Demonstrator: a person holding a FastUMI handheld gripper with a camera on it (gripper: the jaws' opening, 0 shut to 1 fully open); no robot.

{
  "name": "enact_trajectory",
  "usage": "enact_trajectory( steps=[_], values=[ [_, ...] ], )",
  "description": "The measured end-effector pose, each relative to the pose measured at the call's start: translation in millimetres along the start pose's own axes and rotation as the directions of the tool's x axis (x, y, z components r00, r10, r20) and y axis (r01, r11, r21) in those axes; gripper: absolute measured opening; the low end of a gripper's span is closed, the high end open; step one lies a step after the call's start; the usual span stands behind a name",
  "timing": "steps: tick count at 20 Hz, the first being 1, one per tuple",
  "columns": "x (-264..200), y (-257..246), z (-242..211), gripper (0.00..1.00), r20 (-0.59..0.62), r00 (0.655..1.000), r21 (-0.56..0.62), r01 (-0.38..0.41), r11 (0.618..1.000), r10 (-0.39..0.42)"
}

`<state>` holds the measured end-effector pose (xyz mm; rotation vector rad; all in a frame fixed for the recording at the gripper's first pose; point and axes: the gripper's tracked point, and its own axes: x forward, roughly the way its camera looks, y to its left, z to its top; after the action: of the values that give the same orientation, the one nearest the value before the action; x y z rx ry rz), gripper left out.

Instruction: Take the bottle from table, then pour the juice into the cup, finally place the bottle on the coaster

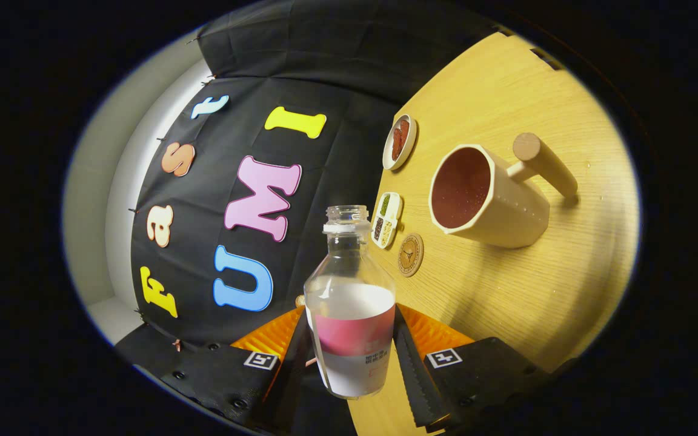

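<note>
the gripper [352, 357] has its two fingers closed in on the clear plastic bottle [351, 303], one pressing each side of the labelled body, so the jaws stand only as far apart as the bottle is wide. the bottle's cap is off, its open threaded neck pointing away from the fingers. the whole scene is rolled over, with the wooden table [525, 290] running up on one side of the bottle and the booth's black cloth wall on the other. whether any juice is left inside is hard to tell; the label wraps the lower body and the clear upper part looks empty. the bottle's base is cut off low between the fingers.

beyond the fingers, past the bottle's neck, the cream cup [487, 197] with its thick wooden side handle stands on the table, its inside dark reddish with specks. nearer the bottle lies the round wooden coaster [411, 255], with nothing on it. just past it sits a small divided dish [387, 220] with green, dark and pale fillings, too small to name, and farther off a round dish [400, 142] holding something red.
</note>
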<state>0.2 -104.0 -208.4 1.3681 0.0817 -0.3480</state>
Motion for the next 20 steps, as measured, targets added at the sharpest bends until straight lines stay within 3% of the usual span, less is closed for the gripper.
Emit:
enact_trajectory(
  steps=[20],
  values=[
    [9, -23, 18, 0.74, 0.013, 0.999, 0.276, 0.037, 0.96, -0.042]
  ],
)
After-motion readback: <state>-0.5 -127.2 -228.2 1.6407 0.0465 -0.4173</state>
